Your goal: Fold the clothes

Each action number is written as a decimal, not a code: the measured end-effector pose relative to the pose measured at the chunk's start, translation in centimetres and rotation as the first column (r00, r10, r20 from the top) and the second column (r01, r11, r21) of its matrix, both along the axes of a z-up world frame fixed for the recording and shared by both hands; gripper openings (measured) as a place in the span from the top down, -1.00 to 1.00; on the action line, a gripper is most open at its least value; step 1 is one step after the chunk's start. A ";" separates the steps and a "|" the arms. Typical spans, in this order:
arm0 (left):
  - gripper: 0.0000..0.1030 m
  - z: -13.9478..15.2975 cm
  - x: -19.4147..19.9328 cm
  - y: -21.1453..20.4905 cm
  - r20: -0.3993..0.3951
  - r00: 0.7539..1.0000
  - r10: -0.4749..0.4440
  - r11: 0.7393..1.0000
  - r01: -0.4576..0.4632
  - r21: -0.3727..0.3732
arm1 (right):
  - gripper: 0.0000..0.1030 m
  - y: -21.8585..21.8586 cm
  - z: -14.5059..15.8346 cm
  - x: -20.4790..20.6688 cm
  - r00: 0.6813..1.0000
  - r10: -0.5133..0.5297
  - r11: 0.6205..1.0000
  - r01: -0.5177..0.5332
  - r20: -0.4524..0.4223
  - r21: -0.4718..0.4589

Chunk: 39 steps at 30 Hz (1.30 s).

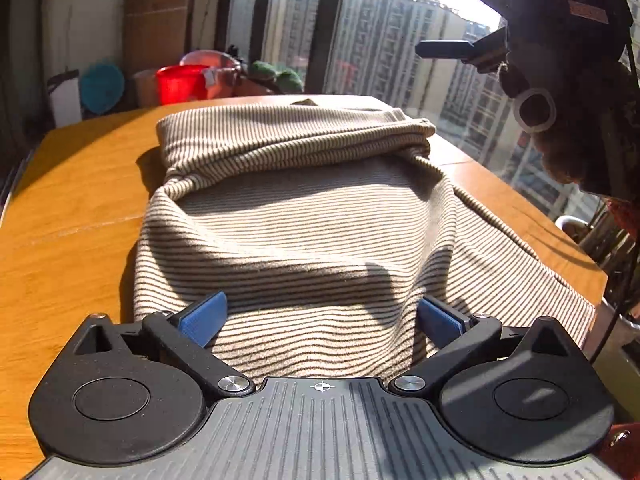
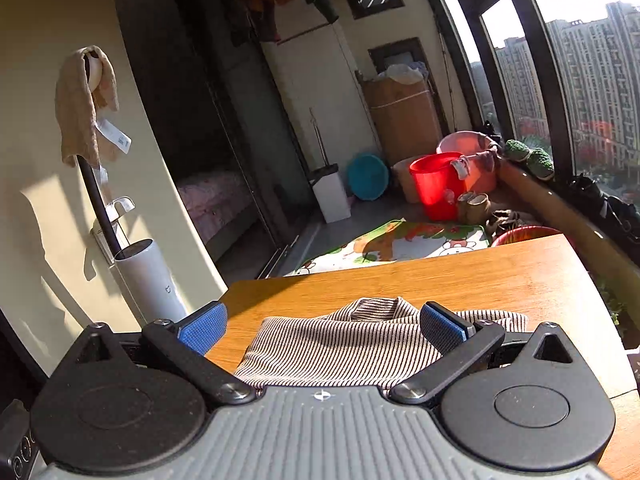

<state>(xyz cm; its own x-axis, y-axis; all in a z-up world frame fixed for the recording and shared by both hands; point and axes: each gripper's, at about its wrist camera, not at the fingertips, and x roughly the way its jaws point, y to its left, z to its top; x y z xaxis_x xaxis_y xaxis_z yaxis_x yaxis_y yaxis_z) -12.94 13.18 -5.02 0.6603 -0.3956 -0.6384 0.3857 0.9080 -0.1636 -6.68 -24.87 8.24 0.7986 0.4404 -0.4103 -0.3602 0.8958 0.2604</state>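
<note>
Left wrist: left claw (image 1: 322, 318) spread wide, grasping nothing, fingers (image 1: 204, 318) straddling the near end of the striped sweater (image 1: 304, 216). Sweater's long axis runs straight away from the claw down the counter (image 1: 76, 216); far end folded back on itself, near right part draped over the counter's right edge. Right claw (image 1: 444, 50) hangs above, also spread

Right wrist: right claw (image 2: 322, 326) released, over the sweater (image 2: 336, 344) by the counter's (image 2: 480, 276) near edge, neckline pointing to the far edge
</note>
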 end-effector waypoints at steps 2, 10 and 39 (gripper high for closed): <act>-1.00 1.1 0.3 0.2 0.000 1.000 0.031 0.999 -0.031 -0.023 | -0.90 -0.7 -1.1 -0.3 0.998 -0.066 0.993 0.067 0.010 -0.102; -0.97 7.5 -1.0 -3.4 0.369 0.930 -0.010 0.995 -0.028 0.097 | -0.26 -8.7 -6.6 5.2 0.930 -0.154 0.905 0.269 -0.334 0.330; 0.77 10.6 6.3 18.7 0.376 0.700 0.607 0.777 -0.622 -0.097 | 0.06 8.7 -1.4 3.8 0.979 0.202 0.972 -0.202 -0.012 -0.122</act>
<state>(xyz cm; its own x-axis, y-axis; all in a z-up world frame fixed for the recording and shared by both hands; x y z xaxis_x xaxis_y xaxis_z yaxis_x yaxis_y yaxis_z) -6.64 31.90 5.55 0.9324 0.1990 -0.3016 -0.2368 0.9670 -0.0939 -2.92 -16.14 6.79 0.6989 0.5390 -0.4702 -0.5368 0.8297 0.1532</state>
